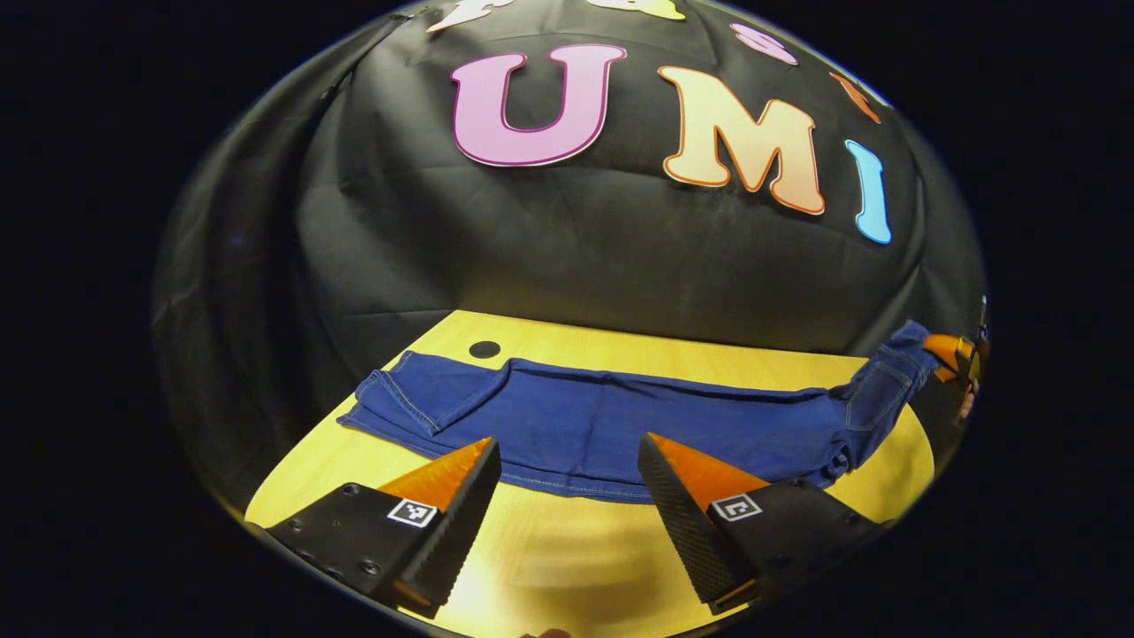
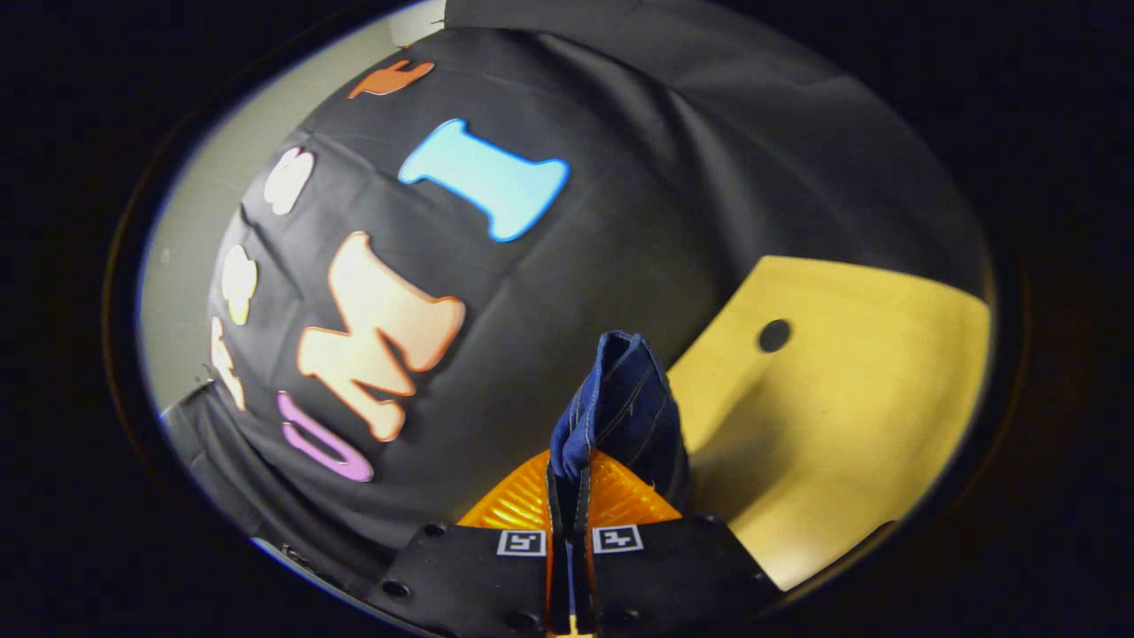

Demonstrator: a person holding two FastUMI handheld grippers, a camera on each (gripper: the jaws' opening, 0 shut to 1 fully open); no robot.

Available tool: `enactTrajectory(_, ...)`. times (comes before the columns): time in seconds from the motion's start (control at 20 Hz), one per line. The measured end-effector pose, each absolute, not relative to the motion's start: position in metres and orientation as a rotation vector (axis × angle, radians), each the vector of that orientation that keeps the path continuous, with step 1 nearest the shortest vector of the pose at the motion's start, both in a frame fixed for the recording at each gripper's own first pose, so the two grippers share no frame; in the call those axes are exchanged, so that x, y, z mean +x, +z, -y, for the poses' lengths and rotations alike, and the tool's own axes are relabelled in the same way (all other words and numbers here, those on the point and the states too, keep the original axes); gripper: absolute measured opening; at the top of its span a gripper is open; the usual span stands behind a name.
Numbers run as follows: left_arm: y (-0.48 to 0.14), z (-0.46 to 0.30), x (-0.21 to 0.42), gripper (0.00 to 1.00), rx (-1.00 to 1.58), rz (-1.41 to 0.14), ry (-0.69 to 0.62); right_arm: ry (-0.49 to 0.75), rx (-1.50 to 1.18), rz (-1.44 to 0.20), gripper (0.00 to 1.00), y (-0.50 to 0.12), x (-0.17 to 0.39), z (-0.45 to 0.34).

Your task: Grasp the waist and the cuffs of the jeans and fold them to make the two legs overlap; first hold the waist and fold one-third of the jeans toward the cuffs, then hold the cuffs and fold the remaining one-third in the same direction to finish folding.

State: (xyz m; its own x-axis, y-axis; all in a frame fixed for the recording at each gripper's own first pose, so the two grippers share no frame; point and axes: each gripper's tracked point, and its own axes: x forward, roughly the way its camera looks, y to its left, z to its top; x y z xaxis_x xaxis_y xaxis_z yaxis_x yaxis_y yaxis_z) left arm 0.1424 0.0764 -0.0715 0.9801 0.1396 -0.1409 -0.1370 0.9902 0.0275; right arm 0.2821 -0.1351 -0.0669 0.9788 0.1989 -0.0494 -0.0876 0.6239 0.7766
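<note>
Blue jeans (image 1: pixel 620 425) lie stretched across the yellow table (image 1: pixel 567 549) in the left gripper view, legs together, cuffs at the left. Their waist end (image 1: pixel 886 381) rises off the table at the right, where my right gripper (image 1: pixel 946 354) holds it. The right gripper view looks along that gripper (image 2: pixel 571 478), shut on a bunched fold of the blue denim (image 2: pixel 616 408) that sticks up between its fingers. My left gripper (image 1: pixel 567 441) hovers open at the jeans' near edge, around the middle of the legs, with nothing between its fingers.
A small round black hole (image 1: pixel 485 349) marks the tabletop near the cuffs, and the same hole (image 2: pixel 774 335) shows in the right gripper view. The booth's black cloth wall stands close behind the table. Bare table (image 2: pixel 842 425) lies in front of the jeans.
</note>
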Motion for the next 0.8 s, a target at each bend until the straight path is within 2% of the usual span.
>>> enactTrajectory(0.25, -0.079, -0.111, 0.147, 0.98, 0.017, -0.146, 0.122, 0.418, 0.917, -0.154, 0.05, -0.055, 0.283, -0.008)
enactTrajectory(0.35, -0.088, -0.124, 0.15, 0.95, -0.017, -0.155, 0.13, 0.483, 0.935, -0.19, 0.05, -0.07, 0.284, -0.053)
enactTrajectory(0.4, -0.092, -0.129, 0.151, 0.95, -0.035, -0.161, 0.133, 0.487, 0.911, -0.223, 0.02, -0.087, 0.289, -0.073)
enactTrajectory(0.55, -0.098, -0.139, 0.151, 0.95, -0.07, -0.167, 0.147, 0.484, 0.824, -0.346, 0.04, -0.142, 0.291, -0.128)
enactTrajectory(0.8, -0.104, -0.161, 0.152, 0.95, -0.079, -0.159, 0.17, 0.476, 0.718, -0.511, 0.04, -0.227, 0.278, -0.181)
